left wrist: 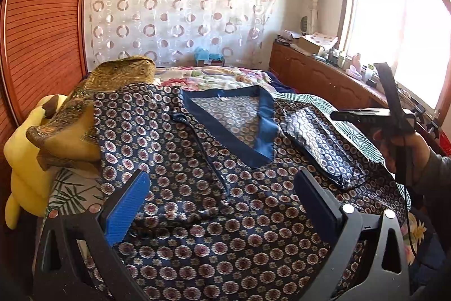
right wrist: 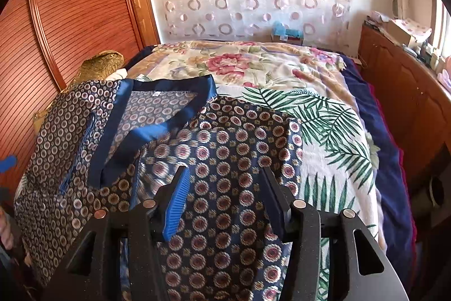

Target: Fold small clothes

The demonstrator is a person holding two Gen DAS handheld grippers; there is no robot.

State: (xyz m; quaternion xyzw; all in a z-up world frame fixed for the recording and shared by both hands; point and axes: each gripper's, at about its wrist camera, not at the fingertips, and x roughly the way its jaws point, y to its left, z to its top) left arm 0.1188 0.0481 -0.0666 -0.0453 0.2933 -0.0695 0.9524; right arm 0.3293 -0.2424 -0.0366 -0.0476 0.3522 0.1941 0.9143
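Beneath both grippers, the patterned garment [left wrist: 197,148] is spread flat on the bed [right wrist: 324,109]. Under the parted left gripper [left wrist: 222,196] and right gripper [right wrist: 225,199] nothing is clasped; fabric is seen beyond their fingers.

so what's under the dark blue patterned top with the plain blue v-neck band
The dark blue patterned top lies on a white bedspread with green palm leaves. Its left shoulder overlaps a gold brocade cloth. What lies beneath its middle is covered.

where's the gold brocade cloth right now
In the left wrist view the gold brocade cloth lies heaped at the left, on the left shoulder of the navy circle-patterned shirt, beside the yellow plush toy and the wooden slatted wardrobe door.
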